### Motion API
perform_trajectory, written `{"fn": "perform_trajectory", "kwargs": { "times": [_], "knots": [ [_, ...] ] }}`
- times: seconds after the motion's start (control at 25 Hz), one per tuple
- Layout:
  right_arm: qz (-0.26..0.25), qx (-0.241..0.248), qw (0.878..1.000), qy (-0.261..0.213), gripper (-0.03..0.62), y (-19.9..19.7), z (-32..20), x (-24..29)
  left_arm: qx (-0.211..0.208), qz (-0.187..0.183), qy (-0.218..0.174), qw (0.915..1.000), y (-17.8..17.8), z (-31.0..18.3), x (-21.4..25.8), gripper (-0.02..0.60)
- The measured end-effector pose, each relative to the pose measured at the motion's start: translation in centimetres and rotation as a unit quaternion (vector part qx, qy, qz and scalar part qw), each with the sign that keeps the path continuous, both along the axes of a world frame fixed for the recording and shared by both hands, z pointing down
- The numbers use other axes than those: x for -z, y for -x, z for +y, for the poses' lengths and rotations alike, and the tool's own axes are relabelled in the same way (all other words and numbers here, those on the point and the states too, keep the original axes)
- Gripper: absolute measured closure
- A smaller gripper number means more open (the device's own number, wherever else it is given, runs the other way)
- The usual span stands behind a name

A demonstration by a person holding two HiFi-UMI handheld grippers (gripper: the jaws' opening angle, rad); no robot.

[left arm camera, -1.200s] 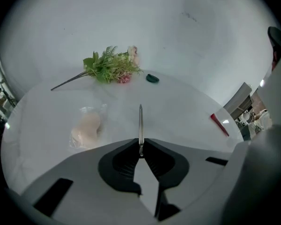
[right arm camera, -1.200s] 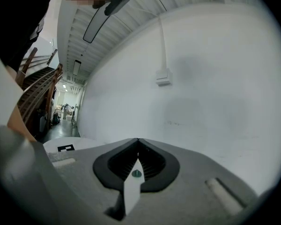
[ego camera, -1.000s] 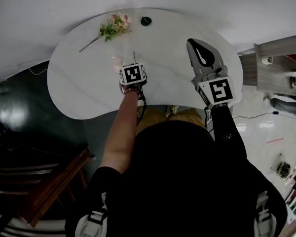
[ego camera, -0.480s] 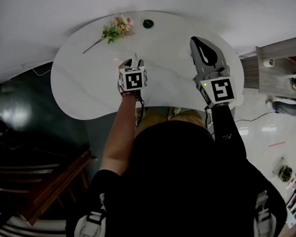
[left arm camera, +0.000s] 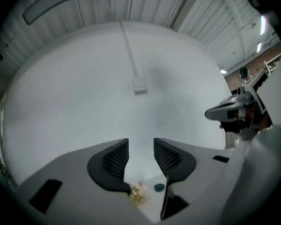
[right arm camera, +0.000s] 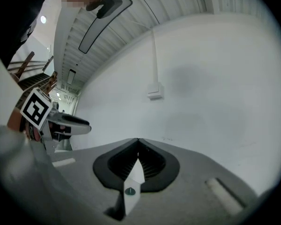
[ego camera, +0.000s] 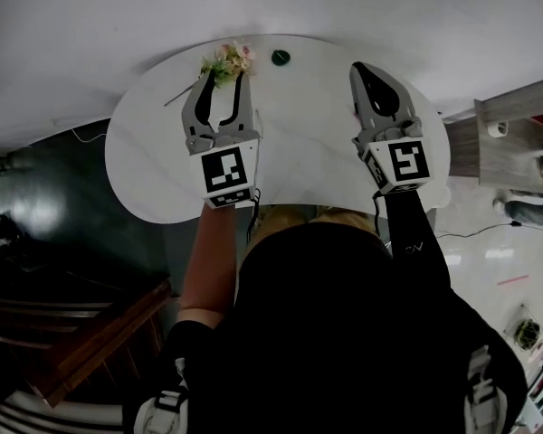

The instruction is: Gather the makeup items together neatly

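From above the person's head, the white desk (ego camera: 145,152) is showing a bunch of artificial flowers (ego camera: 226,60) lying at its far edge, and a small dark green round makeup item (ego camera: 280,58) is sitting just beside them on the right. The left gripper (ego camera: 223,76) is hanging above the desk in front of the flowers with its jaws spread wide. The right gripper (ego camera: 364,67) is hovering over the desk's right part with its jaws meeting at the tips.

The left gripper view is adding what the head view cannot settle. Nothing is standing between the parted jaws, only a white wall with a small box (left arm camera: 139,86) on it. The flowers (left arm camera: 137,197) and the green item (left arm camera: 159,187) are peeping out low beneath the jaws, and the right gripper (left arm camera: 229,111) is showing off to the side.

The right gripper view is confirming its jaws are pressed together and gripping nothing. The green item (right arm camera: 129,191) is showing in the sliver below them.

A second ago the left gripper was sitting low near the middle of the desk. Its jaws have just been opening, and it is now standing much higher. The right gripper is keeping almost the same place.
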State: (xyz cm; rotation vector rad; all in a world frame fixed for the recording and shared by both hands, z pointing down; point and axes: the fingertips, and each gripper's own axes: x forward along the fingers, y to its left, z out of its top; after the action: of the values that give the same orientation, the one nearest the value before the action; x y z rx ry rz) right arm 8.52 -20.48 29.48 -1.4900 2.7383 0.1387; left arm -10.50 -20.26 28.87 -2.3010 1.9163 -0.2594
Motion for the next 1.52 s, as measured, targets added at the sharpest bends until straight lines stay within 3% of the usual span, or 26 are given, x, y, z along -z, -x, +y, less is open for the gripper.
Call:
{"fn": "perform_trajectory", "kwargs": {
  "times": [0.08,0.28,0.48,0.68,1.04,1.12,1.24,1.32,1.44,1.52],
  "knots": [
    [-0.006,0.001,1.0,-0.001,0.589,0.0,-0.1,0.0,-0.011,0.012,-0.023,0.9996,-0.5,0.3,2.0,0.414],
    [-0.01,-0.007,1.0,-0.006,0.589,-1.2,-0.4,0.2,-0.017,-0.001,-0.001,0.9998,-1.6,-0.3,0.6,0.414],
    [-0.02,-0.032,0.999,-0.01,0.589,-4.4,-0.6,0.6,-0.068,-0.012,0.025,0.9973,-5.6,-0.3,-1.0,0.425],
    [-0.022,-0.078,0.997,0.002,0.589,-8.9,0.3,-0.5,-0.133,-0.019,0.045,0.9899,-11.3,-0.5,-3.1,0.426],
    [-0.014,-0.156,0.987,0.026,0.589,-17.4,3.1,-2.6,-0.234,-0.028,0.084,0.9681,-20.7,0.1,-6.9,0.426],
    [-0.011,-0.162,0.986,0.035,0.589,-18.4,3.6,-3.2,-0.296,-0.062,0.112,0.9465,-23.1,1.1,-8.9,0.436],
    [-0.015,-0.176,0.983,0.048,0.589,-19.9,4.4,-4.1,-0.406,-0.15,0.158,0.8876,-26.8,2.8,-13.3,0.437],
    [-0.012,-0.182,0.982,0.051,0.589,-20.4,4.7,-4.5,-0.464,-0.224,0.181,0.8375,-28.6,3.2,-16.9,0.437],
    [0.002,-0.187,0.981,0.058,0.589,-20.6,5.1,-5.5,-0.527,-0.345,0.208,0.7484,-29.5,3.2,-23.1,0.448],
    [0.016,-0.197,0.978,0.066,0.589,-21.4,6.1,-6.2,-0.549,-0.406,0.211,0.6998,-29.7,2.9,-26.5,0.46]
  ]
}}
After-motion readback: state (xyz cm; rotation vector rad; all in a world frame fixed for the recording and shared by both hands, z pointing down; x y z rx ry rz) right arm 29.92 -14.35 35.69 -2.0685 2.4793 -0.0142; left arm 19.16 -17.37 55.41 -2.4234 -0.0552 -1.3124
